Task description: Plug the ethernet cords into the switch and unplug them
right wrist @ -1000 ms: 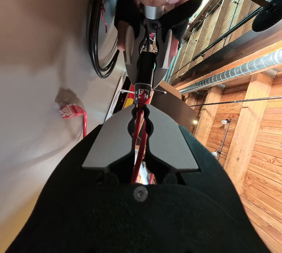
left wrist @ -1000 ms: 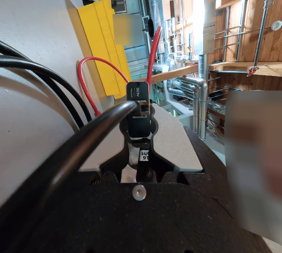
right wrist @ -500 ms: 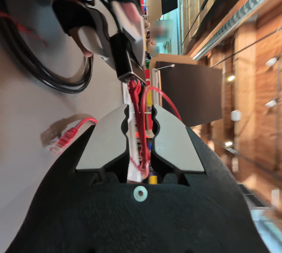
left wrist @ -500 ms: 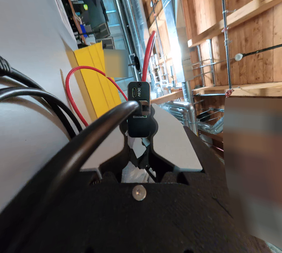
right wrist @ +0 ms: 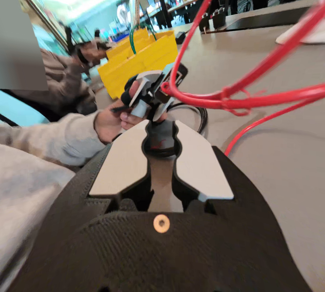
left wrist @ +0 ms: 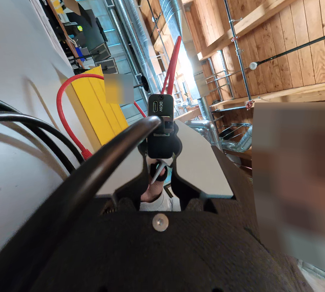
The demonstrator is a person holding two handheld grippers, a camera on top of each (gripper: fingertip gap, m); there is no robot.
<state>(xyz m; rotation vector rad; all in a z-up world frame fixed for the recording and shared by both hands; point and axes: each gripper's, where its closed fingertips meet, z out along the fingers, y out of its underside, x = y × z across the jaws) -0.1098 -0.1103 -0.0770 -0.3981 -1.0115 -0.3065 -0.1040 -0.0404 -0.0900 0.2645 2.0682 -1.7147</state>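
My left gripper (left wrist: 160, 142) is shut on a small black switch (left wrist: 160, 113) and holds it off the table. A thick black cable (left wrist: 105, 157) is plugged into the face toward the camera. Red ethernet cords (left wrist: 173, 65) leave its far side. A loose red plug (left wrist: 86, 153) lies on the white table (left wrist: 26, 55). My right gripper (right wrist: 161, 123) is open and empty, well back from the switch. The right wrist view shows the left gripper (right wrist: 154, 90) in a person's hand (right wrist: 109, 121), with the switch (right wrist: 179, 76) and a red cord (right wrist: 246, 100) plugged into it.
A yellow bin (right wrist: 140, 65) stands on the table (right wrist: 246, 213) behind the switch; it also shows in the left wrist view (left wrist: 98, 107). A coil of black cable (right wrist: 202, 116) lies under the left gripper. Another person sits at the left.
My right gripper, which was around the red cord at the switch, has opened off it, pulled back and swung round. My left gripper keeps its hold on the switch and has tilted a little.
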